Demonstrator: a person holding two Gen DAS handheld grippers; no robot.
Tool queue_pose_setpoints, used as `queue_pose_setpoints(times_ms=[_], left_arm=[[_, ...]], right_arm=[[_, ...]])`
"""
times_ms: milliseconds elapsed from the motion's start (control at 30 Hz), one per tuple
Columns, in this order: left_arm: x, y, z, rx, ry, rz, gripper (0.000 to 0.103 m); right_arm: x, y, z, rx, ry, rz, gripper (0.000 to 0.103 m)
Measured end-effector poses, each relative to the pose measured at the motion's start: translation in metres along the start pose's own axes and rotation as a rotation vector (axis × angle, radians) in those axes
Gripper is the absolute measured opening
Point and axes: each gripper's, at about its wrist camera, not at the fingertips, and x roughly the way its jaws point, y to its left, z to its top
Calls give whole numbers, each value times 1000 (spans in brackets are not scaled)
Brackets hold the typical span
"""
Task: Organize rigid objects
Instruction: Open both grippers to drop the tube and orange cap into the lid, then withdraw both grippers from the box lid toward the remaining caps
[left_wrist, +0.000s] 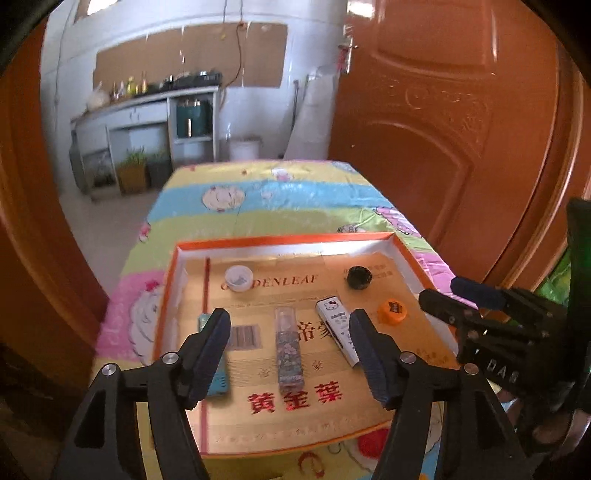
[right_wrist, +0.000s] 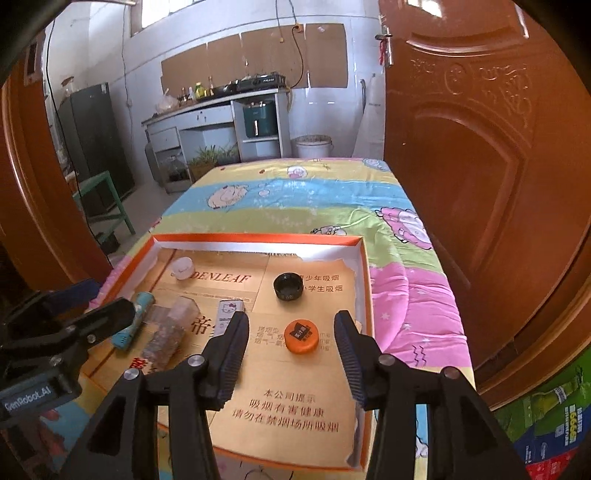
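Observation:
An orange-rimmed gold box lid (left_wrist: 280, 240) lies on the table and holds the objects. In it are a white cap (left_wrist: 239, 278), a black cap (left_wrist: 359, 277), an orange cap (left_wrist: 392, 312), a white Hello Kitty lighter (left_wrist: 338, 328), a floral clear-topped case (left_wrist: 288, 350) and a teal lighter (left_wrist: 217, 373). My left gripper (left_wrist: 290, 349) is open above the floral case, empty. My right gripper (right_wrist: 291, 350) is open above the orange cap (right_wrist: 302, 336), empty. The black cap (right_wrist: 289, 286) and white cap (right_wrist: 182, 268) lie beyond it. The right gripper also shows in the left wrist view (left_wrist: 461, 295).
The table wears a colourful cartoon cloth (right_wrist: 295, 192). A brown door (right_wrist: 480, 147) stands close on the right. A kitchen counter (right_wrist: 221, 107), a fridge (right_wrist: 92, 144) and a green stool (right_wrist: 103, 199) stand behind. The left gripper shows at the left of the right wrist view (right_wrist: 107, 314).

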Motion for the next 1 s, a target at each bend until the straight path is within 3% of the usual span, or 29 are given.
queue_pose_setpoints(times_ms=[1000], left_arm=[[-137,13,-33,-80,-158,15,69]], right_arm=[[-122,30,-33,-12,-108,51,48]])
